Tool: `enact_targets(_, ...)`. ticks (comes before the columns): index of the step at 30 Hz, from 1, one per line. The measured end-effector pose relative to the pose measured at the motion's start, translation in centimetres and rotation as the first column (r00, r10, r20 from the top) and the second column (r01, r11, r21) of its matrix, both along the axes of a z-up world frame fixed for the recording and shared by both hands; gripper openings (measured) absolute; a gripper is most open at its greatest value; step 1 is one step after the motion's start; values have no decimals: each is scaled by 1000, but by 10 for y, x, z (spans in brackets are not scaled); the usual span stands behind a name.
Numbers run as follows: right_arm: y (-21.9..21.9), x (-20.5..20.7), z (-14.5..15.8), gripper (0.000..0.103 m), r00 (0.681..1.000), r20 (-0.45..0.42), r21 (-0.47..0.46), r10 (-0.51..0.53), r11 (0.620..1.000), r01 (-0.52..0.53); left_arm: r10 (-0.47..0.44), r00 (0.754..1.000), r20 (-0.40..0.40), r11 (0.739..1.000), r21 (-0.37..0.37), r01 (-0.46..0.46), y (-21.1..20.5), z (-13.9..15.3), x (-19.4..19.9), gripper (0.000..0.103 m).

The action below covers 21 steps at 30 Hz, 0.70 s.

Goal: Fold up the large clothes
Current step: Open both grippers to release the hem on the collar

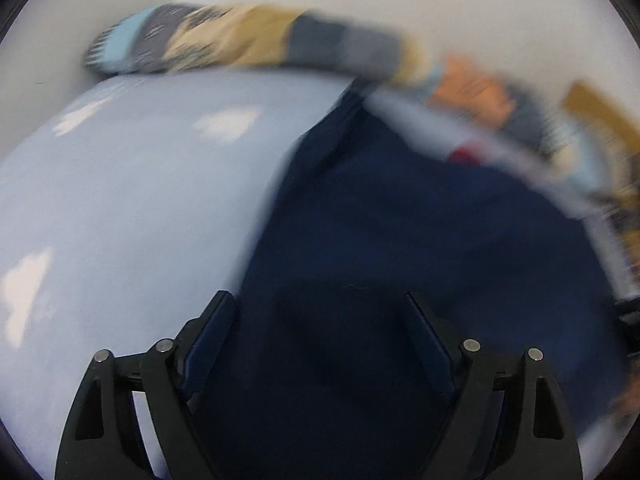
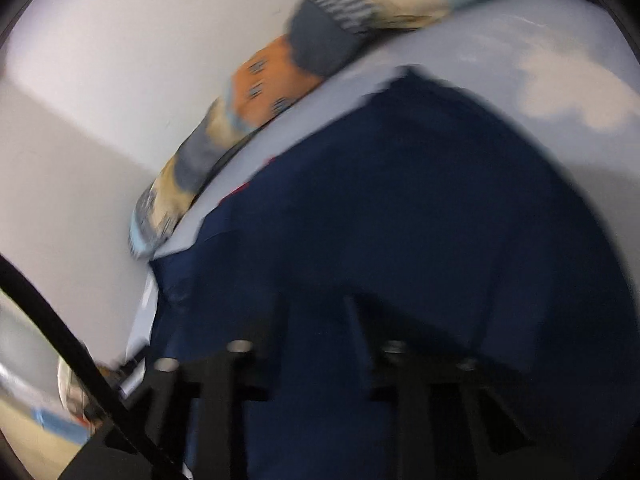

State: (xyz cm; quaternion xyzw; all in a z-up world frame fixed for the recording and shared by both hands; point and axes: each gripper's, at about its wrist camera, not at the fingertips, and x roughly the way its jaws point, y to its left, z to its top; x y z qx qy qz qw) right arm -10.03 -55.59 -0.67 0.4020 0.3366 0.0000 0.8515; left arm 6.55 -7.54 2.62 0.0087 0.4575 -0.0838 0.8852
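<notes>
Both views were blurred. The left view showed the left claw [image 1: 316,304] spread wide above a navy garment [image 1: 420,240], its pads apart from the cloth, with open pale-blue bed sheet [image 1: 120,200] on its left. Only the right view caught a black cable [image 2: 72,344] crossing the lower left corner and clutter beside the bed edge. There the right claw [image 2: 316,312] looked narrow; whether cloth was pinched, I could not tell. The garment lay on the bed, its far edge near a patterned pillow [image 1: 240,36] against the white wall [image 1: 400,0].
</notes>
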Motion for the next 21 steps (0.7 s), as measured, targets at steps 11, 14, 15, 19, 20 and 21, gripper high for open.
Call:
enact_targets(11,-20,-93,25,18,985,38,49,-166,985,164,85,994,66,978,-194,-70,39,34,-63,86)
enact_targets(14,16,-99,25,35,997,23,19,-69,997,68,34,999,10,994,-107,-33,27,20,-73,87)
enact_targets(15,22,-99,19,36,998,-12,-1,-59,998,59,40,998,-45,997,-62,-43,27,6,-73,88)
enact_targets(19,30,-110,8,35,986,-117,-44,-115,993,110,101,993,-61,992,-71,-105,37,17,-90,88)
enact_targets(20,31,-116,14,36,977,-142,-53,-159,987,153,102,994,-46,989,-103,-106,36,28,-97,88)
enact_targets(21,34,-120,20,38,977,-131,-52,-166,986,161,102,995,-19,984,-143,-103,32,40,-107,88)
